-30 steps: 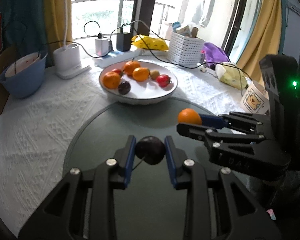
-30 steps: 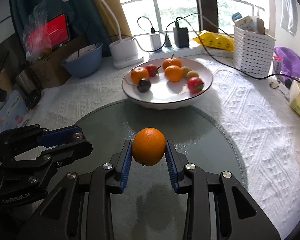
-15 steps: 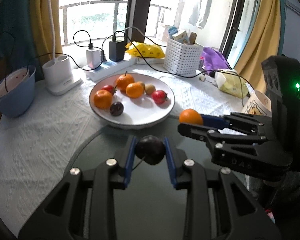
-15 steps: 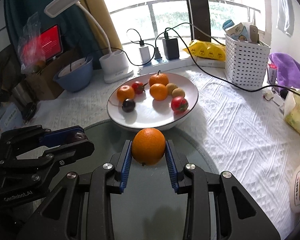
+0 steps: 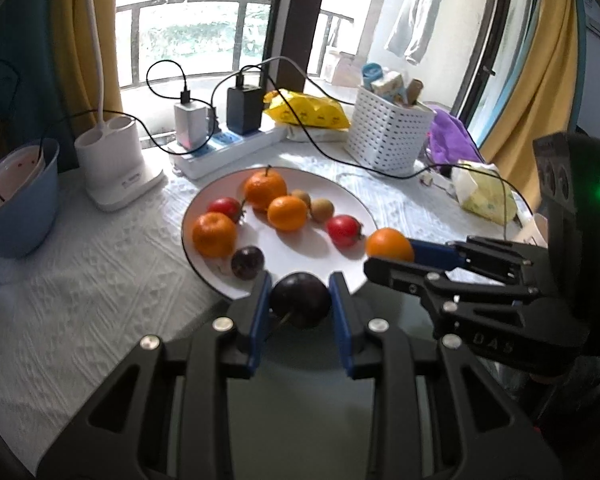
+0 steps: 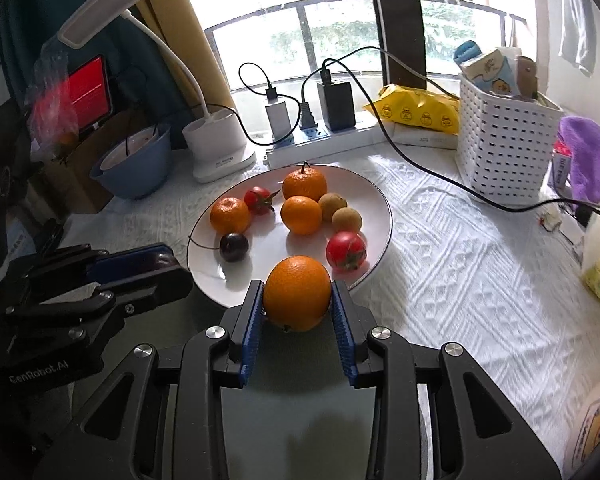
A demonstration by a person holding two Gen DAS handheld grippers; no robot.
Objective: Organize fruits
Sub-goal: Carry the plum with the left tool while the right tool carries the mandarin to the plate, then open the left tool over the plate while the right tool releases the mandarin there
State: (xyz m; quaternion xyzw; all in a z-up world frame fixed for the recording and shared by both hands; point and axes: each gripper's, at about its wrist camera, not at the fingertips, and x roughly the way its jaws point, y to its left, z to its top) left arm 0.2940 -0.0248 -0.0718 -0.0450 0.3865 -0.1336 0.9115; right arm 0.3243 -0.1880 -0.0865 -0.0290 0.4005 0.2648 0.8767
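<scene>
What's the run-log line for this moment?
left gripper: shut on dark plum | right gripper: shut on orange | both at plate near rim

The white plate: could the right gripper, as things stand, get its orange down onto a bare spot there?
Probably yes. The right gripper, shut on the orange, is at the near rim of the white plate. A bare patch lies just ahead, between the dark cherry and the red tomato.
</scene>
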